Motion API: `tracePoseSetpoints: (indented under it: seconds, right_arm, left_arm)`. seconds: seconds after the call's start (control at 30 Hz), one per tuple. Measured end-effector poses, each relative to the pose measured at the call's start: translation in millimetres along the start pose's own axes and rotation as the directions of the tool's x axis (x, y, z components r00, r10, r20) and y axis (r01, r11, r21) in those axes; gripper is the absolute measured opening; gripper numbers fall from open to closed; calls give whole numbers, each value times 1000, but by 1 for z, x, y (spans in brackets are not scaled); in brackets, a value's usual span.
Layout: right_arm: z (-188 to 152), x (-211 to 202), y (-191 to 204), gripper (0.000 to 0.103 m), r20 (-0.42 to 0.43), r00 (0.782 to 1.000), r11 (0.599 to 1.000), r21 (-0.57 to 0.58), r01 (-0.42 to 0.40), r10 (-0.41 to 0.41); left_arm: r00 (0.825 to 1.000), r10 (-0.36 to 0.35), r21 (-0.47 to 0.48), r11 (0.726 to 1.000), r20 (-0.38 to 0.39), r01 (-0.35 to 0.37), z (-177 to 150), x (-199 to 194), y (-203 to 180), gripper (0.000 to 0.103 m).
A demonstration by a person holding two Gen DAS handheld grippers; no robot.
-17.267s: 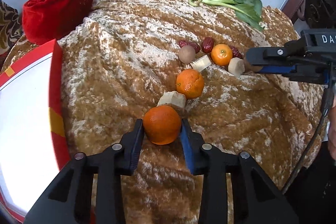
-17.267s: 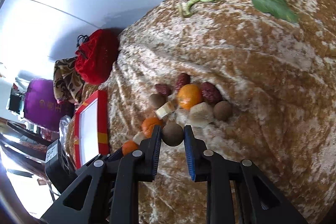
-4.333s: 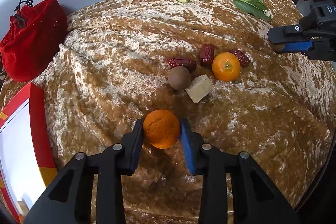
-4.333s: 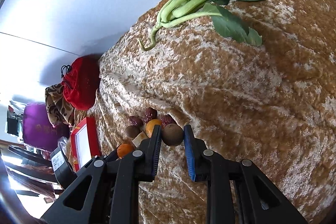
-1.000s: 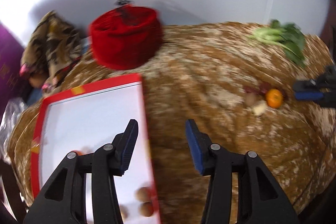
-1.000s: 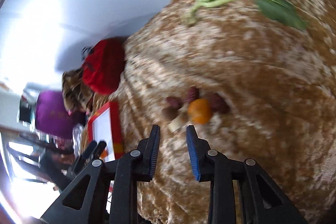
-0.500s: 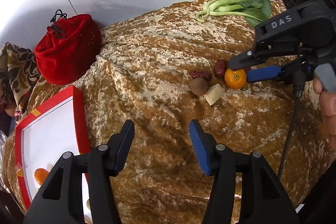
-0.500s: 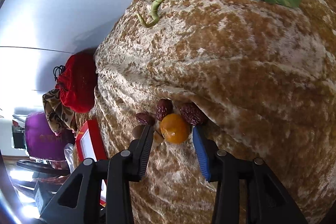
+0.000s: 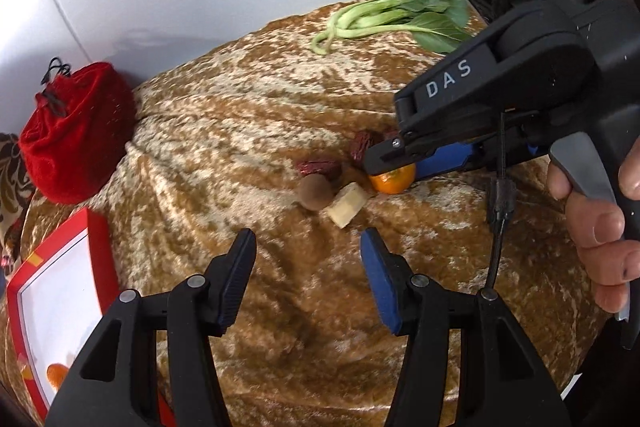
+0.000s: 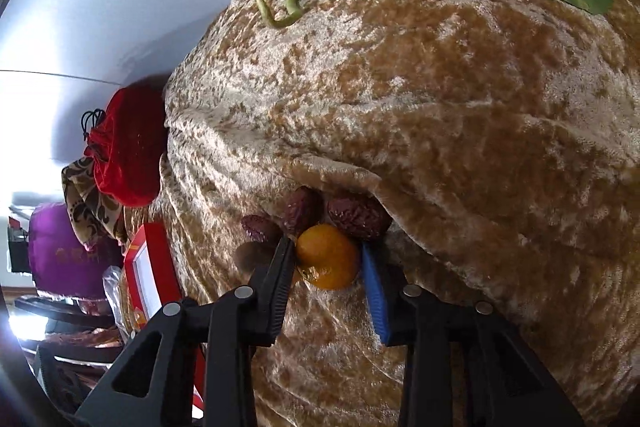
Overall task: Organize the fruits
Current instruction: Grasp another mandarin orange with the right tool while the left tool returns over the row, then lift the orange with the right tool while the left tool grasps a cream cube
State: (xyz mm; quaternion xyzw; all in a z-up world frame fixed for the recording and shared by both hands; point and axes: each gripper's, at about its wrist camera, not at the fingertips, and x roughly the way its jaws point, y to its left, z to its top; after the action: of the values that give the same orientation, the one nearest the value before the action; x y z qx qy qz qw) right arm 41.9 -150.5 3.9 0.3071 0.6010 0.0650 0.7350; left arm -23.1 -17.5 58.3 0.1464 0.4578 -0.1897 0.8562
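The right gripper (image 10: 326,259) half hides the small glossy orange mandarin (image 10: 327,255) on crumpled golden velvet cloth (image 10: 460,115); its jaws are closing around it. At seven o'clock, the left gripper (image 9: 307,273) gapes empty.

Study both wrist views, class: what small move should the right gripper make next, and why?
Probably finish closing. The right gripper already straddles the orange on the cloth, its jaws closing, one pad touching it and the other just short. Then it can lift the orange clear of the red dates behind it.
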Motion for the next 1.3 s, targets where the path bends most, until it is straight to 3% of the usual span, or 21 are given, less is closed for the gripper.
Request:
tracePoseSetpoints:
  seconds: [0.13, 0.37, 0.77, 1.3]
  right_arm:
    - [-2, -6, 1, 34, 2, 1000, 1000, -24, 2, -2]
    - [2, -21, -13, 34, 4, 998, 998, 2, -65, 65]
    - [1, -64, -24, 34, 20, 988, 988, 1, -154, 154]
    - [1, -83, -44, 34, 47, 982, 982, 37, -184, 182]
  left_arm:
    - [998, -56, 15, 998, -1, 56, 4, 8, -4, 53]
    - [989, -149, 79, 986, 19, 147, 8, 18, -8, 53]
    - [981, -194, 119, 975, 28, 189, 13, 26, -11, 37]
    - [981, -194, 144, 971, 25, 188, 16, 33, -15, 36]
